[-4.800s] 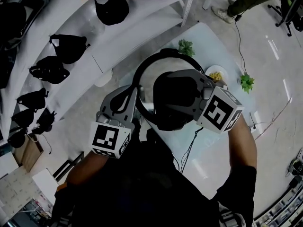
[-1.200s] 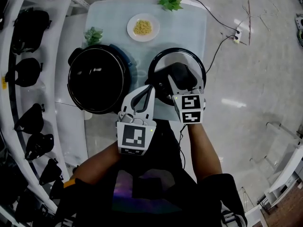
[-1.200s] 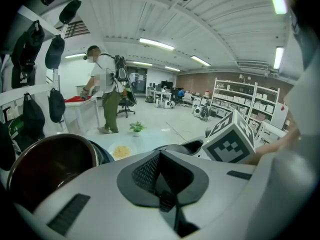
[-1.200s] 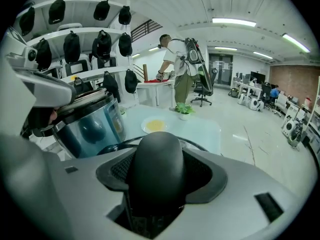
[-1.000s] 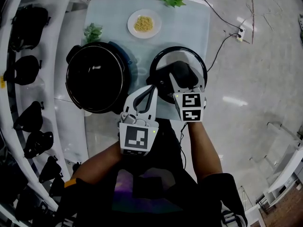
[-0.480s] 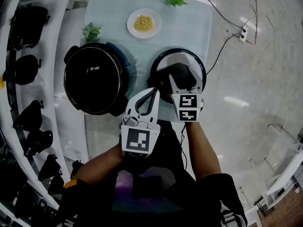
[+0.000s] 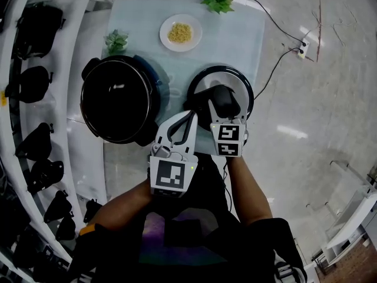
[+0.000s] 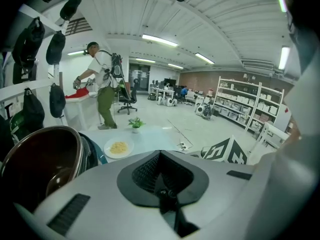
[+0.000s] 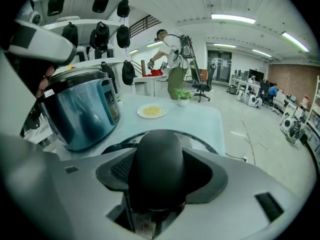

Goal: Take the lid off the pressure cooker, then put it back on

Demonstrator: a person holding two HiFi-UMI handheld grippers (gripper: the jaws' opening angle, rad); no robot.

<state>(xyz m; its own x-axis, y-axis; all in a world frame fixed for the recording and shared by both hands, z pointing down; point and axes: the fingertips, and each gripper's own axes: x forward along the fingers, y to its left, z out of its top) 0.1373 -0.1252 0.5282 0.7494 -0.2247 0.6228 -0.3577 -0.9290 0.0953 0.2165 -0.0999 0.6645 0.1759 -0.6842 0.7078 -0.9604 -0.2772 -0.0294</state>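
Leftmost, white shelves (image 7: pixel 76 152) carry a row of black bags, and beside them the pressure cooker (image 7: pixel 121 99) stands open on the pale table (image 7: pixel 235 34), its dark bowl bare to the head view and its blue wall shining in the right gripper view, with a small green plant (image 7: pixel 116 40) just behind it. Next comes the left gripper (image 7: pixel 189 115), held above the table's near edge between cooker and lid; its jaws are closed together with nothing between them, and its marker cube (image 7: pixel 171 175) faces the head camera. A white plate (image 7: pixel 181 33) of yellow food sits further back on the table, and a second plant (image 7: pixel 218 0) stands at the far edge. To the right of the cooker, apart from it, lies the lid (image 7: pixel 235 78), dark-rimmed and level above the table; whether it rests on the surface cannot be told. The right gripper (image 7: pixel 219 108) is clamped on the lid's black knob (image 9: pixel 155 159), which fills the space between its jaws in its own view. Further right a cable (image 7: pixel 277 58) trails over the grey floor, and in both gripper views a person (image 9: pixel 172 59) stands bent over a white desk in the background
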